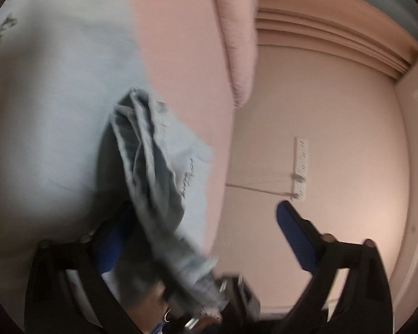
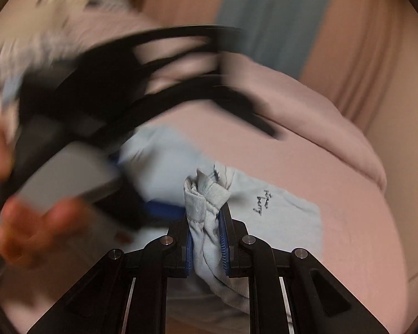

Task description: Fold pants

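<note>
So the right gripper (image 2: 207, 239) is pointing forward and down over a bed, and its two blue-padded jaws are clamped tight on a bunched-up fold of the light blue pants (image 2: 206, 203). The fabric sticks up above the fingertips and also trails down below them toward the camera.

The left gripper (image 1: 206, 222) is a different story: its jaws are spread wide apart, one blue pad (image 1: 295, 239) out on the right against the wall, the other half buried behind cloth on the left. In the right wrist view it's just a big motion-blurred black shape (image 2: 119, 89) up on the left, with the person's hand (image 2: 39, 222) smeared around its grey handle, so it blocks a good chunk of the bed.

Around it all: a pink sheet (image 2: 334, 222), a pale pink pillow (image 1: 237, 36) at the bed's edge, pink curtains (image 2: 376, 55) behind, and a white power strip (image 1: 300, 167) with a cord on the wall.

The pants hang in a crumpled column between the left gripper's open jaws, draped past the left one but not pinched by them. Beyond the right gripper the rest lies flat on the sheet, small dark script lettering (image 2: 264, 200) facing up just right of the pinched fold.
</note>
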`<action>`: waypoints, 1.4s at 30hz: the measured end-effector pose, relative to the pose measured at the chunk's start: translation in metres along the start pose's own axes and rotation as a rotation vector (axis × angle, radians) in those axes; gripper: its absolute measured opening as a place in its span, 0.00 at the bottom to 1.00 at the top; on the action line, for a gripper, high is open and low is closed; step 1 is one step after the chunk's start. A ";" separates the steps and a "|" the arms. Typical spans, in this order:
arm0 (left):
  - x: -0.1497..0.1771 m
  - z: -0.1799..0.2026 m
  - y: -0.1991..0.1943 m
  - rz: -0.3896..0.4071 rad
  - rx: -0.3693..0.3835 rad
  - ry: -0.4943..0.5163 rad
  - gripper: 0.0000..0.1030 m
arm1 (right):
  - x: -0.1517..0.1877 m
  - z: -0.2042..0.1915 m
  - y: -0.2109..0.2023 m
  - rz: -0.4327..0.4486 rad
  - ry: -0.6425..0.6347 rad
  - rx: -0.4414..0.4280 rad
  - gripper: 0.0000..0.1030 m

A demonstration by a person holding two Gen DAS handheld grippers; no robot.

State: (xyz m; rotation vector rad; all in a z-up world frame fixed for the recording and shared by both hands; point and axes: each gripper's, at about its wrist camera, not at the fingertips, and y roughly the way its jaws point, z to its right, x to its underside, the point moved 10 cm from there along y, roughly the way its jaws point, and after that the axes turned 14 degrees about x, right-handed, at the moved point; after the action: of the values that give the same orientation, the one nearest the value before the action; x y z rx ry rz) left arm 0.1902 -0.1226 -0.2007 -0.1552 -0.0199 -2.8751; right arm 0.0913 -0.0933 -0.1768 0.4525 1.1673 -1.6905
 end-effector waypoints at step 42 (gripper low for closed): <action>0.013 -0.048 -0.084 0.071 -0.570 0.443 0.04 | 0.079 0.106 0.022 -0.395 0.329 -0.057 0.22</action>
State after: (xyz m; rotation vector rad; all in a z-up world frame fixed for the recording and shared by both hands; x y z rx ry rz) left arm 0.1505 -0.0461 -0.2474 0.3692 0.8639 -2.6953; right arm 0.0985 -0.2255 -0.1964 0.5005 1.6238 -1.9607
